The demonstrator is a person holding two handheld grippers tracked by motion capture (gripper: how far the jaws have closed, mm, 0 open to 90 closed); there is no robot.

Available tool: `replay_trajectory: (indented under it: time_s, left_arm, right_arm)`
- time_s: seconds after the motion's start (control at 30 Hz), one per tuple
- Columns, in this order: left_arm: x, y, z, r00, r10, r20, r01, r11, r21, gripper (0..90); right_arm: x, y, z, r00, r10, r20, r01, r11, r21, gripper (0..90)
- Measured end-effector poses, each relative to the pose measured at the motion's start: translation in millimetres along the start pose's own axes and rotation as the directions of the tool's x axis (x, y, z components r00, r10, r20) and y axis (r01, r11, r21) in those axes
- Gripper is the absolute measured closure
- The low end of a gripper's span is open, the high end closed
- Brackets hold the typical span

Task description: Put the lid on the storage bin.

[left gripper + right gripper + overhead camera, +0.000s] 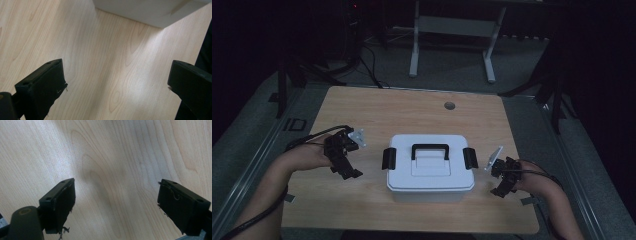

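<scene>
A white lidded box [430, 169] with a black top handle [430, 149] and a black latch on each side, one latch [389, 158] on its left, stands in the middle of the wooden table [412, 112]. My left gripper [348, 172] hovers just left of the box, open, nothing between its jaws. My right gripper [502, 189] sits just right of the box, open and empty as well. In the left gripper view my gripper [116, 80] points down at bare wood, with the box's white wall [150, 11] at the top. The right gripper [116, 202] looks down on bare wood grain.
A round cable hole [449, 105] lies near the table's far edge. Beyond the table stands a grey desk frame [452, 30] on the floor. Black stand legs [557, 95] flank the table at left and right. Cables trail from both grippers along the forearms.
</scene>
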State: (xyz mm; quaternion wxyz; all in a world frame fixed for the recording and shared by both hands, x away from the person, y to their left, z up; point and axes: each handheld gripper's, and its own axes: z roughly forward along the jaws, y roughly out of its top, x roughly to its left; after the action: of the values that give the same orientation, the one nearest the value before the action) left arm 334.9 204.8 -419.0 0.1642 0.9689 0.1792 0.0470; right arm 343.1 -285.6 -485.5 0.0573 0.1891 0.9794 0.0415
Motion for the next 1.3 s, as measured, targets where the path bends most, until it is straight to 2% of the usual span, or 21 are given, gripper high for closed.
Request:
replay_trajectory:
  time_s: [0.13, 0.23, 0.33, 0.6, 0.7, 0.87, 1.0, 1.17, 1.3]
  left_arm:
    - [-0.5, -8.5, 7.4, 0.9999, -0.002, 0.01, 0.002, 1.0, 0.004, 0.6]
    - [-0.7, -12.6, 10.7, 1.0, -0.002, 0.001, 0.002, 1.0, -0.005, 0.6]
    - [-0.7, -20.0, 19.4, 0.9995, -0.017, 0.026, 0.017, 0.9998, -0.011, 0.6]
    - [-0.5, -30.5, 35.8, 0.9984, -0.03, 0.048, 0.03, 0.9995, -0.006, 0.6]
    - [-0.8, -34.9, 42.1, 0.9984, -0.019, 0.054, 0.02, 0.9996, -0.02, 0.6]
    - [-0.1, -39.1, 50.6, 0.9983, -0.009, 0.058, 0.009, 0.9999, -0.013, 0.6]
    - [-1.2, -42.3, 57.2, 0.9979, -0.01, 0.064, 0.012, 0.9995, -0.03, 0.6]
    - [-3.9, -49.5, 65.8, 0.997, -0.008, 0.077, 0.01, 0.9996, -0.025, 0.6]
    - [-5.8, -55.5, 72.8, 0.9953, -0.028, 0.093, 0.03, 0.9991, -0.03, 0.7]
  right_arm:
    - [-1.1, -1.6, 0.6, 0.9999, 0.01, -0.002, -0.01, 1.0, 0.003, 14.6]
    - [-1.2, -2.2, 1.2, 0.9999, 0.014, -0.005, -0.014, 1.0, 0.002, 14.6]
    - [-0.8, -3.3, 2.3, 0.9999, 0.012, -0.004, -0.012, 1.0, 0.001, 14.6]
    - [-1.5, -4.5, 2.5, 0.9999, 0.016, 0.0, -0.016, 1.0, 0.002, 14.6]
    - [-2.0, -4.6, 3.0, 0.9999, 0.014, 0.002, -0.014, 1.0, 0.002, 14.6]
    - [-2.3, -4.8, 3.9, 0.9999, 0.013, 0.003, -0.013, 1.0, 0.001, 14.6]
    - [-2.5, -5.4, 5.0, 0.9999, 0.015, 0.001, -0.015, 1.0, 0.006, 14.6]
    - [-2.8, -6.4, 6.0, 0.9999, 0.013, 0.001, -0.013, 1.0, 0.006, 14.6]
    - [-3.0, -6.9, 6.6, 0.9998, 0.018, 0.004, -0.018, 1.0, 0.009, 14.6]
